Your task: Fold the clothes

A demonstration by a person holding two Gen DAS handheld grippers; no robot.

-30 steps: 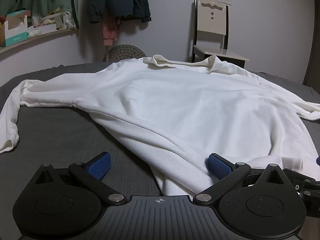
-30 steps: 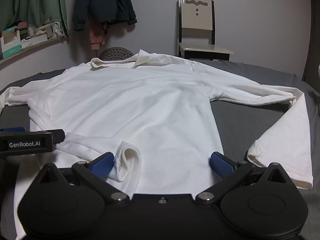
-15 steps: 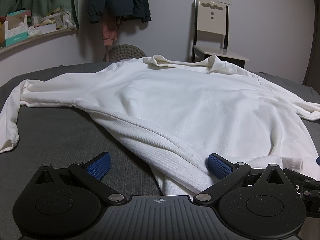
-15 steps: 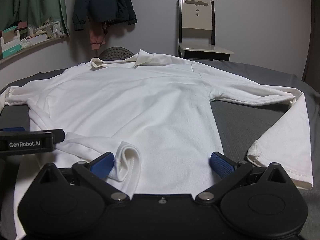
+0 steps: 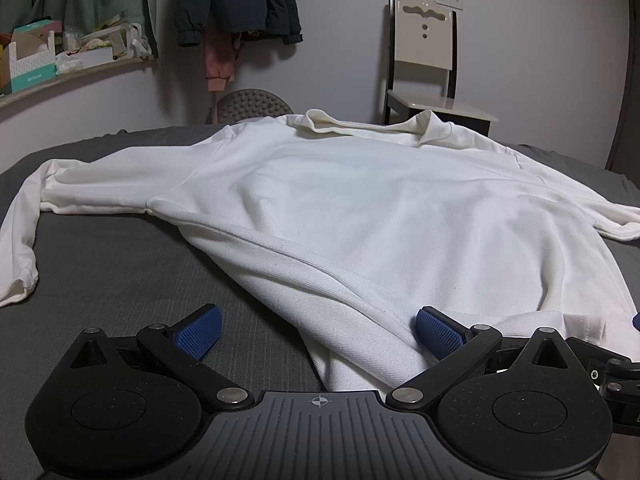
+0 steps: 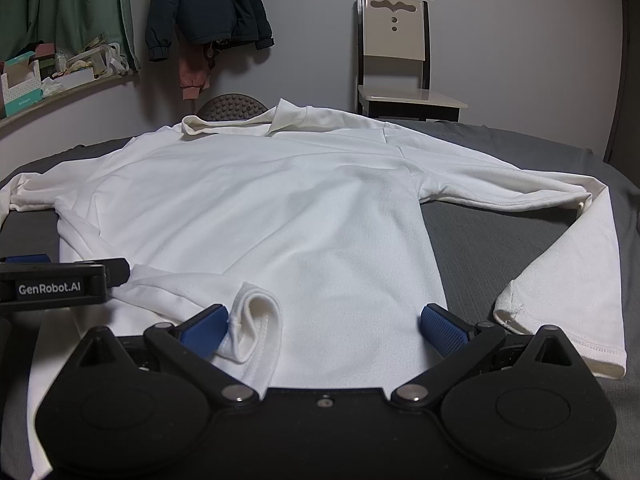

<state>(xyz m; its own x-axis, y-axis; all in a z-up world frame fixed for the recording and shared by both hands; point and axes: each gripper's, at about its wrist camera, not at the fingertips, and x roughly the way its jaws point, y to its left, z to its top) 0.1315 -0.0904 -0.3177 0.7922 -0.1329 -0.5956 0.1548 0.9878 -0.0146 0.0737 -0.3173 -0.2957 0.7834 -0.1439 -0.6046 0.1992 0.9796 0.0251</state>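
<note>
Shirt (image 6: 280, 216): 1 white long-sleeved piece, spread flat on the grey bed (image 5: 120, 272), collar (image 6: 240, 124) at the far end, hem nearest you. Long axis runs straight away from both claws. 2 sleeves out sideways, cuffs bent back toward you.

Left gripper (image 5: 318, 330): jaws wide apart, holding nothing; the hem's left corner lies between the pads, touching the right one.

Right gripper (image 6: 324, 322): jaws wide apart, holding nothing; the hem's right part lies between the pads, a curled fold (image 6: 256, 328) against the left pad.

Judgement: each hand sits at its own hem corner, so you close both, then carry the hem toward the collar.
</note>
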